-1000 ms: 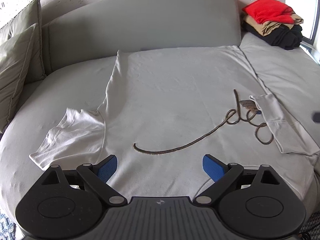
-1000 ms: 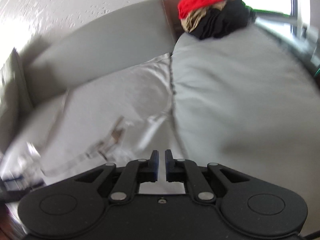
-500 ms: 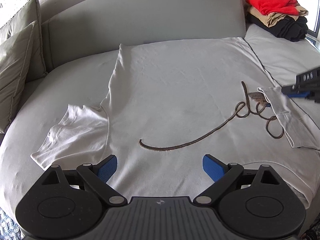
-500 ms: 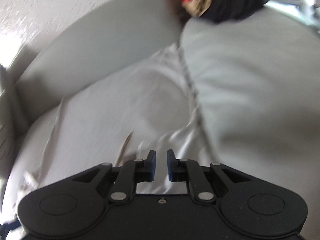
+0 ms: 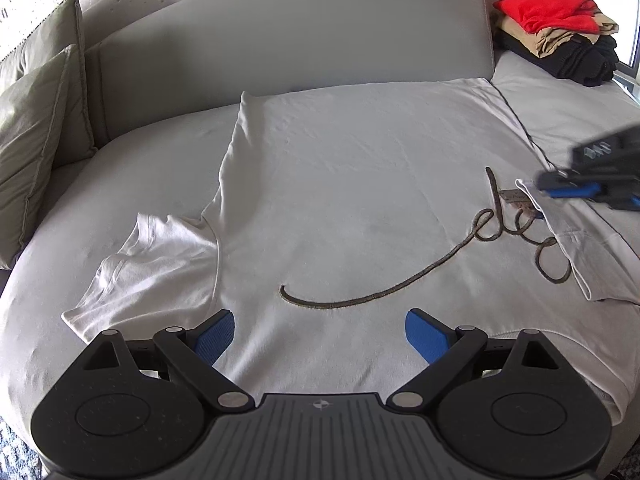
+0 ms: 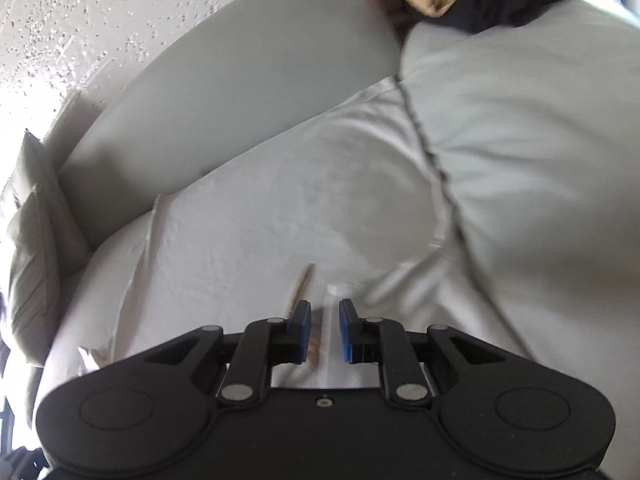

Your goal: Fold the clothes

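A white T-shirt with dark script lettering lies spread flat on a grey sofa seat. Its left sleeve lies out flat; its right sleeve is folded in over the body. My left gripper is open and empty, hovering over the shirt's near edge. My right gripper is slightly open, with the tip of the folded sleeve between its blue fingers. It also shows in the left wrist view, at the sleeve tip.
A stack of folded clothes, red over tan and black, sits at the back right by the window. Two grey-green cushions lean at the left. The sofa backrest curves behind the shirt.
My right gripper has swung in from the right over the folded sleeve tip and its jaws have parted a little. My left gripper has stayed open and shifted its view slightly.
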`<action>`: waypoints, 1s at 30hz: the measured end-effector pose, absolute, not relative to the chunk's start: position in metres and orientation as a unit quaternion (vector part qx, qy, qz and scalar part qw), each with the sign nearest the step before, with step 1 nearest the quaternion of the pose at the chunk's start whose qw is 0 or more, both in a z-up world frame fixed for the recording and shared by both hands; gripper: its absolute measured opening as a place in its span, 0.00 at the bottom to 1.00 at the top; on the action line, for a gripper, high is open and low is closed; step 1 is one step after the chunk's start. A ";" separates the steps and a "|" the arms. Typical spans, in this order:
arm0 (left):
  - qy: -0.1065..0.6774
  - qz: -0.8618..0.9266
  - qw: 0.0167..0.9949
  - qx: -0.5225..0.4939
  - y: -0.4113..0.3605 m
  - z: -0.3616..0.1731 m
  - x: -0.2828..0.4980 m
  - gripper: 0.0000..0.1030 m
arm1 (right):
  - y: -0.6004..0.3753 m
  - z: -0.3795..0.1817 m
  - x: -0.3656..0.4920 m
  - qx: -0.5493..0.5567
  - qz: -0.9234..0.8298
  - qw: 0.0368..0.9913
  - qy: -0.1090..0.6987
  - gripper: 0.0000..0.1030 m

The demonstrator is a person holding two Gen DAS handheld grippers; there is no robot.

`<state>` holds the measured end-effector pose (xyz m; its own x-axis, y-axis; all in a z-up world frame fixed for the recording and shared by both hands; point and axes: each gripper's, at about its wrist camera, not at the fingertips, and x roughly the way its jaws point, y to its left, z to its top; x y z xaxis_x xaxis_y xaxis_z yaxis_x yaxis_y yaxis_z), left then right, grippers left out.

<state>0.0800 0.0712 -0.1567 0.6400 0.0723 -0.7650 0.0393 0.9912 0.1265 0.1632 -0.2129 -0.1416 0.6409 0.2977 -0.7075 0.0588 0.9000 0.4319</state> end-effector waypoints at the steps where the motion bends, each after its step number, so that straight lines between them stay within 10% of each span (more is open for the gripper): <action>1: 0.424 0.008 0.903 0.066 0.071 -0.157 0.079 0.90 | -0.217 -0.139 0.156 0.211 0.056 0.879 0.424 0.16; 14: 0.490 -0.028 0.871 0.035 0.087 -0.164 0.038 0.89 | -0.223 -0.133 0.052 0.161 0.089 0.859 0.478 0.22; 20: 0.426 -0.002 0.905 0.002 0.117 -0.140 -0.001 0.55 | -0.232 -0.113 0.033 0.216 0.128 0.879 0.406 0.32; 30: 0.354 0.128 0.904 -0.205 0.232 -0.124 0.006 0.66 | -0.213 -0.127 0.054 0.299 0.179 0.841 0.415 0.43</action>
<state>0.0057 0.2318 -0.1244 0.7165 0.0868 -0.6922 -0.3766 0.8833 -0.2791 0.0539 -0.2126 -0.1270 0.5918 0.5480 -0.5912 -0.0524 0.7580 0.6501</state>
